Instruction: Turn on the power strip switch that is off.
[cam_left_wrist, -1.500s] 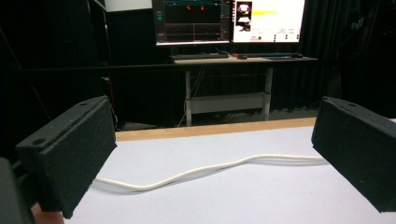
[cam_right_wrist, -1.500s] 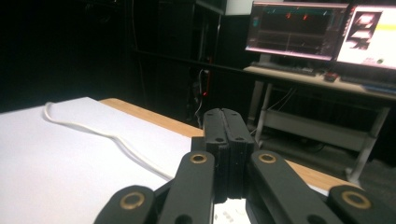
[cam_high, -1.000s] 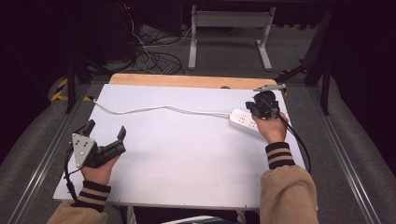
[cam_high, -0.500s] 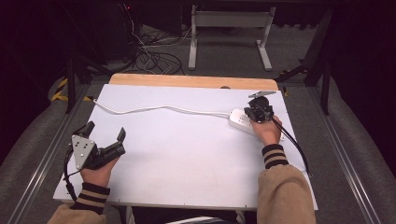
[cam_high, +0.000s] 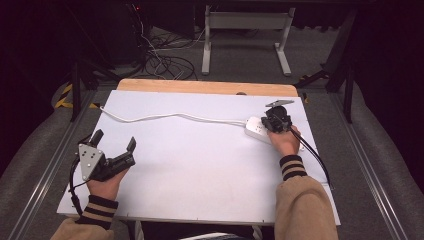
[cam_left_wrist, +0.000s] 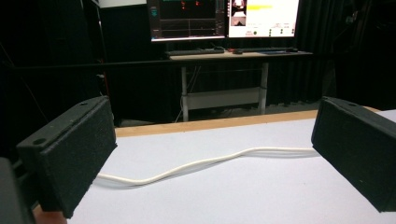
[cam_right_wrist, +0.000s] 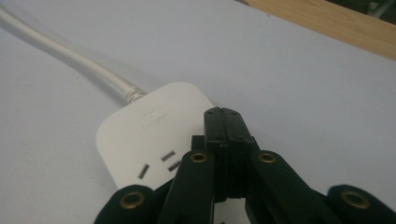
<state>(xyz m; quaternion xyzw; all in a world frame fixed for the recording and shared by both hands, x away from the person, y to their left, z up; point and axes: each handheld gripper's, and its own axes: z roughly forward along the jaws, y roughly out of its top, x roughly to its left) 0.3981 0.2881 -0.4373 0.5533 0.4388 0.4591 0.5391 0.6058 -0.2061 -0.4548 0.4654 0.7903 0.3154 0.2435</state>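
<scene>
High view: right tongs (cam_high: 276, 120) lowered since a second ago onto the white plastic power strip (cam_high: 256, 129) at the right far part of the white table (cam_high: 200, 175); jaws pressed together, nothing between them. Left tongs (cam_high: 114, 145) unmoved near the left front edge, jaws wide.

Left gripper view: black foam pads (cam_left_wrist: 70, 149) well apart, white cord (cam_left_wrist: 196, 163) lying beyond.

Right gripper view: closed tips (cam_right_wrist: 225, 128) over the strip's socket face. Judged: pressing or probing begun, no grasp.

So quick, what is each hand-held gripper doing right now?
Left hand-held gripper: open, holding nothing, resting low over the table.
Right hand-held gripper: closed, empty, tips over the white power strip.
</scene>
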